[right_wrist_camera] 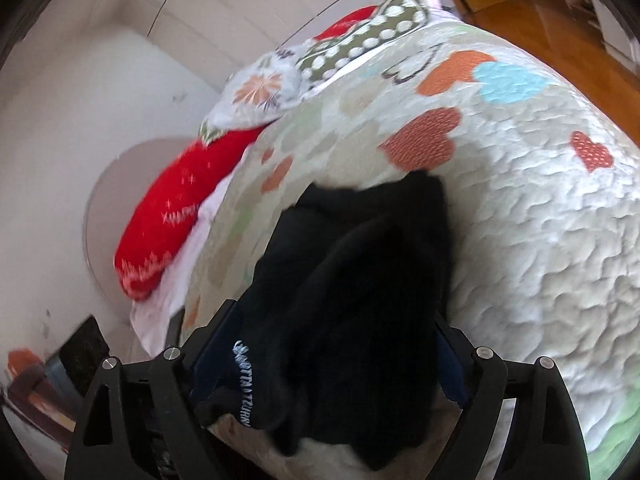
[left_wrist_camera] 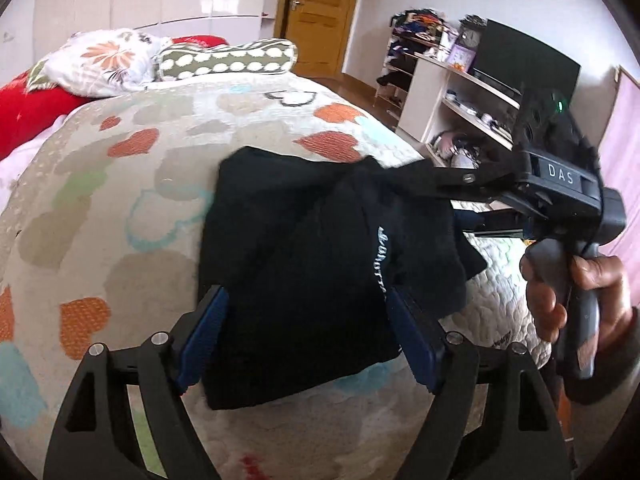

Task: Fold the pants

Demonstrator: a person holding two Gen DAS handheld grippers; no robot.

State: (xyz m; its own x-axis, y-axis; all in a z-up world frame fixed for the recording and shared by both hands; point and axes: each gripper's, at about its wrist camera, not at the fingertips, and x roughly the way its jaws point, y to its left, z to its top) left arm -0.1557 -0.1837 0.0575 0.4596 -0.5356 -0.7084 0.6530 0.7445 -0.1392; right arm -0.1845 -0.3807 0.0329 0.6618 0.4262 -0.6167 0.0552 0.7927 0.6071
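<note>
Left claw was seen with its blue pads spread apart, the folded black pants lying between them untouched on the quilted bed. Only the left wrist view showed the right claw from outside, gripped by a hand, its fingers reaching over the pants' far corner, together with the shelves and wooden door. Only the right wrist view showed the red pillow along the bed's far side. There the right claw's pads were also held apart, the pants bunched between them. Bare quilt was left open beyond the pants up to the pillows.
</note>
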